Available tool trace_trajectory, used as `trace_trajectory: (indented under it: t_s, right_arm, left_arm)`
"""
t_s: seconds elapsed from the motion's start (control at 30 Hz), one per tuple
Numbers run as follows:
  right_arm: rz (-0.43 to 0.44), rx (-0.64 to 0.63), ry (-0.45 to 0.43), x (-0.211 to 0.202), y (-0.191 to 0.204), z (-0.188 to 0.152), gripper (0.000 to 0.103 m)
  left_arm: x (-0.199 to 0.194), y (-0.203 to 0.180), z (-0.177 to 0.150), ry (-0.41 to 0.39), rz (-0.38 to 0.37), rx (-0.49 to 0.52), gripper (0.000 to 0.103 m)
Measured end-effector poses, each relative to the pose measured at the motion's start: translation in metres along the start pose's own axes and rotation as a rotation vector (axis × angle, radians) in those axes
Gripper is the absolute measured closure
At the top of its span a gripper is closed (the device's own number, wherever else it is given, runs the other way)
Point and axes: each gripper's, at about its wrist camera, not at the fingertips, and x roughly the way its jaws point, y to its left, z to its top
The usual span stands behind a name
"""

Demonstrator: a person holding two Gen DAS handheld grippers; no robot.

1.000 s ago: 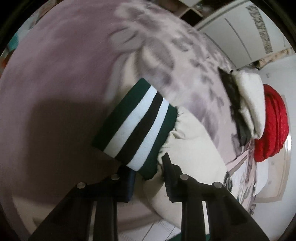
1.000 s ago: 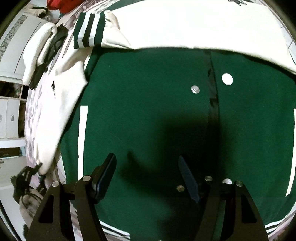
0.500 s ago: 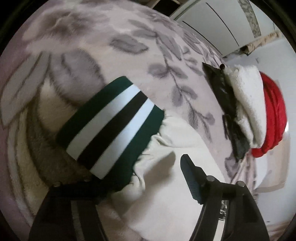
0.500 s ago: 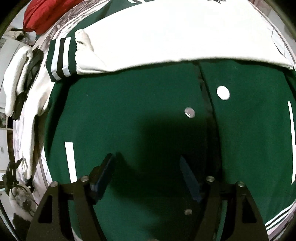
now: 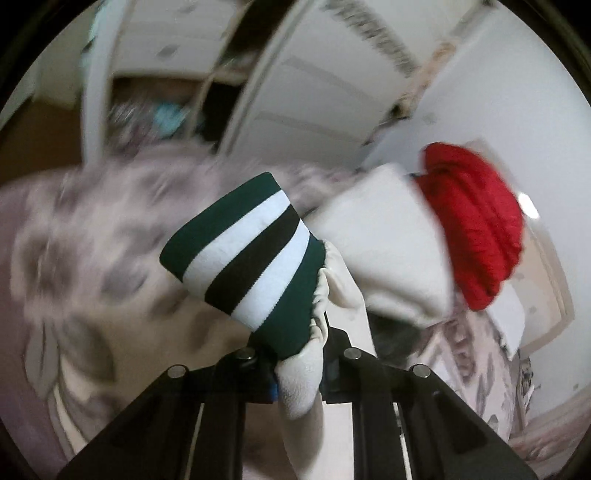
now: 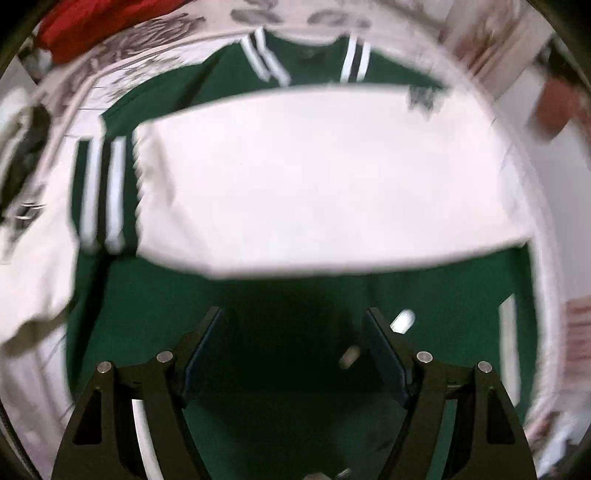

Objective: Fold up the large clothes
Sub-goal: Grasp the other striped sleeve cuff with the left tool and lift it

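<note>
Left wrist view: looks along own fingers, tilted partly downward, very close on striped cuff (image 5: pixel 251 254) filling centre; beyond it floral bedspread (image 5: pixel 74 236), red bundle (image 5: pixel 476 221), white wardrobe doors (image 5: pixel 317 85) at top. Strong motion blur.

Right wrist view: looks steeply down from above green jacket (image 6: pixel 280 332), close, cream sleeve (image 6: pixel 325 177) across middle, bedspread along rim.

Shared: same bed, bedspread, red bundle (image 6: pixel 85 26); jacket's cream sleeves and striped cuffs in both.
</note>
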Motion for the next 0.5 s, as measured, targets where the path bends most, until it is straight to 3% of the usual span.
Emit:
trace_trajectory:
  t_s: [0.07,0.13,0.27,0.4,0.5]
  right_arm:
    - [-0.052,0.000,-0.007,0.002,0.000,0.023,0.020]
    - [-0.037,0.005,-0.001,0.005,-0.002,0.044,0.018]
    - [0.124,0.076,0.026,-0.002,-0.025,0.066,0.018]
    - [0.212,0.154,0.031,-0.014,-0.069,0.066,0.018]
    - [0.231,0.220,0.058,-0.006,-0.125,0.049,0.018]
  left_arm:
    - [-0.018,-0.043,0.013,-0.042,-0.046,0.080,0.092]
    - [-0.037,-0.089,0.015,-0.077,-0.082,0.171,0.092]
    - [-0.079,-0.190,-0.015,-0.104,-0.196,0.357,0.092]
    - [-0.102,-0.283,-0.094,0.022,-0.353,0.404,0.092]
    - [-0.112,-0.357,-0.196,0.152,-0.455,0.485,0.092]
